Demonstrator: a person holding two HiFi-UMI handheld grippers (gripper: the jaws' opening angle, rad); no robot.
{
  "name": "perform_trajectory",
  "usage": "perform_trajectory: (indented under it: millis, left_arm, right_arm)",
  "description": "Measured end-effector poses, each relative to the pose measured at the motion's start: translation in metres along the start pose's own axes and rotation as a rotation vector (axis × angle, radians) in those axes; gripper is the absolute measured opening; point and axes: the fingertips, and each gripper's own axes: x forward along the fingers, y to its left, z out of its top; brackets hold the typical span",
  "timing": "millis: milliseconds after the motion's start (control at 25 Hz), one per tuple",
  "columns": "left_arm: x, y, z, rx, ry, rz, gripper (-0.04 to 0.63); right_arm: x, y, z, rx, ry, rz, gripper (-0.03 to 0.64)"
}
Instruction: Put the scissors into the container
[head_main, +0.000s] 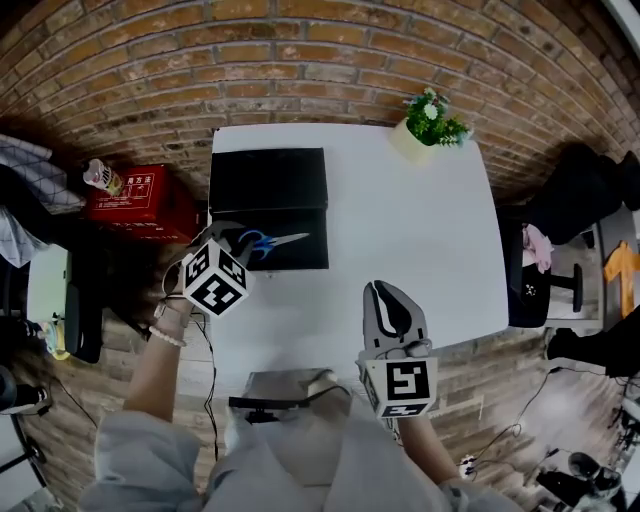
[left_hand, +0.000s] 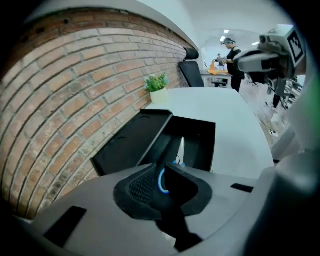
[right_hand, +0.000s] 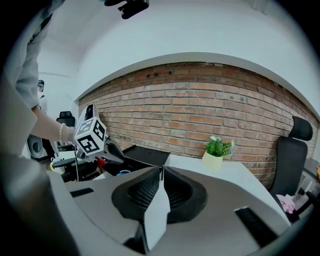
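Red box (head_main: 140, 195): on the floor, left of the table.
Left gripper (head_main: 237, 247): jaws drawn narrow and clamped on one blue handle loop of the scissors (head_main: 280, 241), seen between them in the left gripper view.
Scissors' place: over the open half of the black container (head_main: 296, 260), blades pointing right; whether they rest on its bottom or hang just above it, I cannot tell.
Handling: likely light and rigid, with smooth metal blades that would slip; the plastic loop looks the safer hold, though they may swing about it.
Container: at the table's left side, its lid (head_main: 268, 180) lying open toward the wall.
Right gripper (head_main: 388, 300): jaws pressed together on nothing, hovering near the front edge.
Table (head_main: 400, 230): plain white, smooth, a potted plant (head_main: 432, 118) at the far right corner.
Room: brick wall (head_main: 300, 60) behind, wooden floor (head_main: 510, 370).
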Motion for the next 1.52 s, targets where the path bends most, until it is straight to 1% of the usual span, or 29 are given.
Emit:
perform_trajectory:
  millis: [80, 240, 480, 600, 680, 840, 1000, 1200, 1320, 1520]
  left_arm:
    - [-0.021, 0.008, 0.009, -0.058, -0.068, 0.077, 0.05]
    - [-0.065, 0.01, 0.028, -0.139, -0.181, 0.172, 0.035]
    - [-0.128, -0.002, 0.059, -0.227, -0.35, 0.238, 0.029]
    - [-0.157, -0.01, 0.071, -0.256, -0.416, 0.277, 0.028]
    - [-0.174, -0.015, 0.079, -0.27, -0.452, 0.302, 0.028]
    - [-0.202, -0.025, 0.087, -0.298, -0.508, 0.346, 0.028]
    - [-0.223, -0.031, 0.087, -0.337, -0.54, 0.406, 0.027]
    - [-0.241, -0.042, 0.091, -0.328, -0.567, 0.458, 0.026]
    - [-0.247, -0.046, 0.091, -0.339, -0.578, 0.472, 0.026]
    - [-0.253, -0.047, 0.087, -0.354, -0.582, 0.483, 0.026]
  right_arm:
    - [-0.004, 0.0, 0.004, -0.011, -0.015, 0.009, 0.057]
    - [-0.012, -0.001, 0.017, -0.036, -0.051, 0.025, 0.057]
    - [-0.021, 0.001, 0.043, -0.049, -0.12, 0.057, 0.058]
    - [-0.026, 0.003, 0.05, -0.053, -0.128, 0.076, 0.058]
    - [-0.029, 0.004, 0.057, -0.06, -0.153, 0.086, 0.057]
    - [-0.033, 0.007, 0.065, -0.08, -0.185, 0.111, 0.058]
    - [-0.037, 0.01, 0.065, -0.104, -0.162, 0.124, 0.058]
    - [-0.039, 0.015, 0.069, -0.135, -0.173, 0.149, 0.057]
    - [-0.039, 0.018, 0.073, -0.149, -0.206, 0.161, 0.057]
    - [-0.04, 0.026, 0.072, -0.156, -0.201, 0.18, 0.057]
